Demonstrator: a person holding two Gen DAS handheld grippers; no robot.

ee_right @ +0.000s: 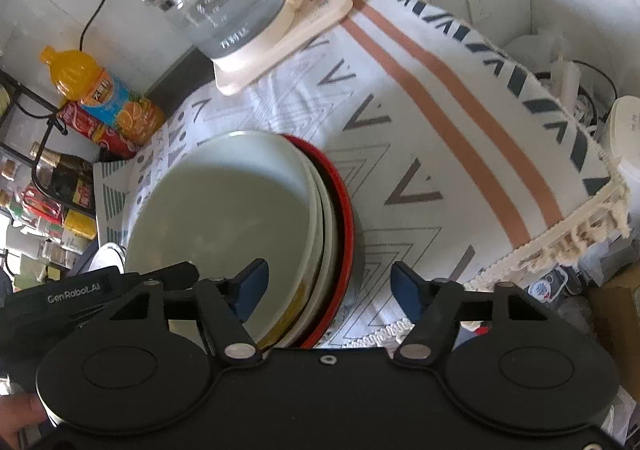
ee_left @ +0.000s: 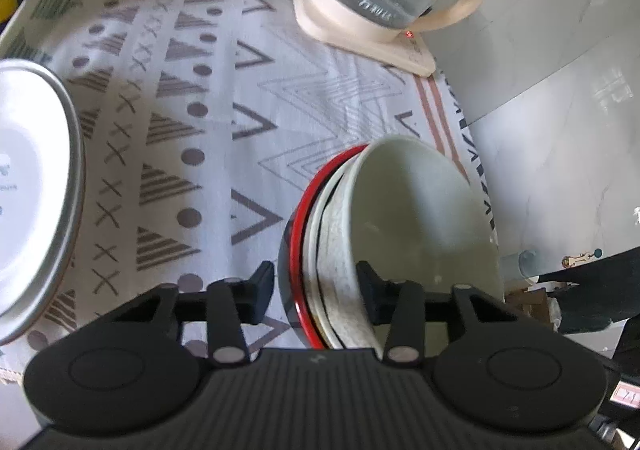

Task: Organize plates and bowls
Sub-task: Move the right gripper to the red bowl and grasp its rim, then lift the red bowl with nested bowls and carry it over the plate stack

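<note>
A stack of nested bowls (ee_left: 340, 250) stands on the patterned cloth: a black bowl with a red rim (ee_left: 298, 234) at the bottom, white speckled bowls inside it, and a pale bowl (ee_left: 412, 209) on top. My left gripper (ee_left: 316, 284) straddles the stacked rims on the near side, one pad inside the pale bowl and one against the black outer wall. In the right wrist view the same stack (ee_right: 240, 209) sits at centre left. My right gripper (ee_right: 328, 282) straddles its rim, with a clear gap between the outer finger and the red rim (ee_right: 346, 217).
A white plate with a silver rim (ee_left: 36, 189) lies at the left. A glass kettle on a cream base (ee_right: 236, 5) stands at the back. An orange drink bottle (ee_right: 100, 89) and a shelf of goods are behind on the left. The cloth's fringed edge (ee_right: 560, 234) marks the table's right side.
</note>
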